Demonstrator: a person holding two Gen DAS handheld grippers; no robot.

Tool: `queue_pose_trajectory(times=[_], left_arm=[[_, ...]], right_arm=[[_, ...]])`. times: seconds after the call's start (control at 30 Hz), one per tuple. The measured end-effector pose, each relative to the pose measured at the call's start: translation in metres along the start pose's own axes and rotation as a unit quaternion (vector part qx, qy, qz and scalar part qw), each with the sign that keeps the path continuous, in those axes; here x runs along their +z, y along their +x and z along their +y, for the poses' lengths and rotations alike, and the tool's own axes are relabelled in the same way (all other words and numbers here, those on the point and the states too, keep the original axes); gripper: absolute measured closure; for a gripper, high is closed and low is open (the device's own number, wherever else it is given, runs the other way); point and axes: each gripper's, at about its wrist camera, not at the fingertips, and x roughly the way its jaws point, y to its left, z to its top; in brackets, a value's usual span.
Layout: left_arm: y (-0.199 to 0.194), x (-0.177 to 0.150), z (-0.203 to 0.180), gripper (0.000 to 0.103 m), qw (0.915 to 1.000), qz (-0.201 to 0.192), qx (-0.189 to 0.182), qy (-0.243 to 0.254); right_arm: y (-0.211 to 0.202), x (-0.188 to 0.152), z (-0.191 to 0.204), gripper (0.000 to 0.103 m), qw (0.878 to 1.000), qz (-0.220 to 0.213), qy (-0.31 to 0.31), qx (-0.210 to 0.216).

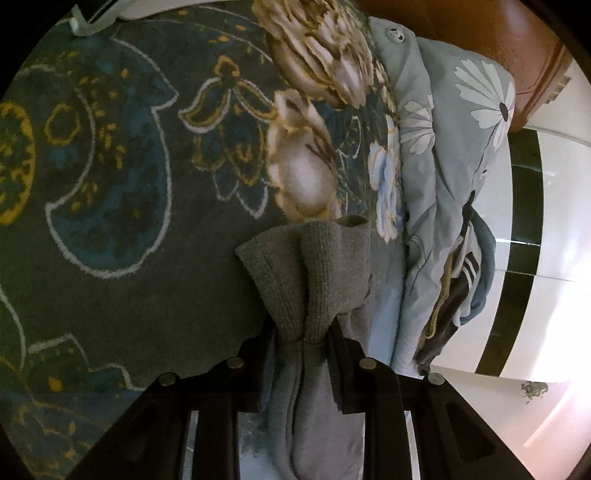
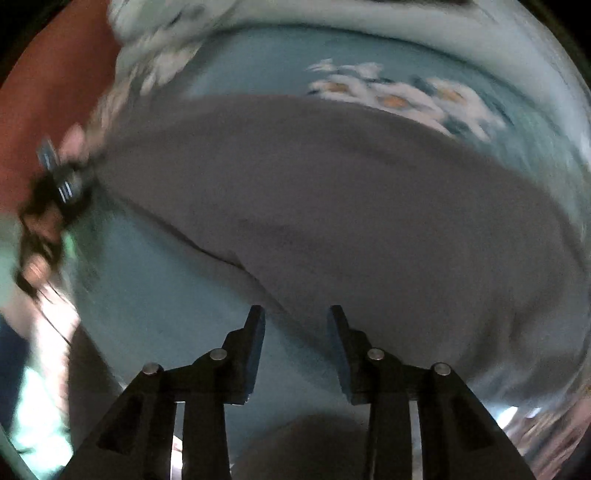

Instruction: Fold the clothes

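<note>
Bunched between the left gripper's (image 1: 301,341) black fingers, a grey knit garment's ribbed cuff (image 1: 306,273) hangs above the floral bed blanket (image 1: 110,177). Right view, blurred: right gripper (image 2: 297,321) hovers, fingers wide and empty, over the spread grey cloth (image 2: 351,221); judged mid-fold, it should next pinch an edge.

The sweater (image 1: 314,280) is grey knit cloth with a coarse ribbed cuff, matt. The blanket (image 1: 122,177) looks plush and fuzzy. The quilt (image 1: 443,155) is smooth printed cotton-like cloth. The headboard (image 1: 461,33) is glossy wood. The fingers (image 2: 255,354) are matt black plastic with metal pins.
</note>
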Motion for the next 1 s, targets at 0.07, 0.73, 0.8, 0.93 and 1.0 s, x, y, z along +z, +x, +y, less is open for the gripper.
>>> queue_pose_trajectory(times=[0.07, 0.73, 0.8, 0.93, 1.0], left_arm=[[0.001, 0.000, 0.001, 0.077, 1.0000, 0.002, -0.004, -0.003], [0.002, 0.000, 0.004, 0.077, 0.9999, 0.011, -0.008, -0.006], [0.002, -0.001, 0.007, 0.077, 0.9998, 0.008, -0.009, -0.015], [0.000, -0.002, 0.003, 0.077, 0.9999, 0.008, 0.000, -0.015], [-0.001, -0.003, -0.001, 0.077, 0.9999, 0.008, 0.007, -0.012]], right_arm=[[0.012, 0.005, 0.008, 0.067, 0.999, 0.017, -0.018, -0.028], [0.012, -0.021, 0.029, 0.102, 0.996, 0.020, -0.076, -0.042], [0.023, -0.023, 0.027, 0.102, 0.997, 0.034, -0.066, -0.038], [0.031, -0.020, 0.026, 0.101, 0.997, 0.041, -0.054, -0.033], [0.024, -0.019, 0.026, 0.099, 0.998, 0.032, -0.051, -0.025]])
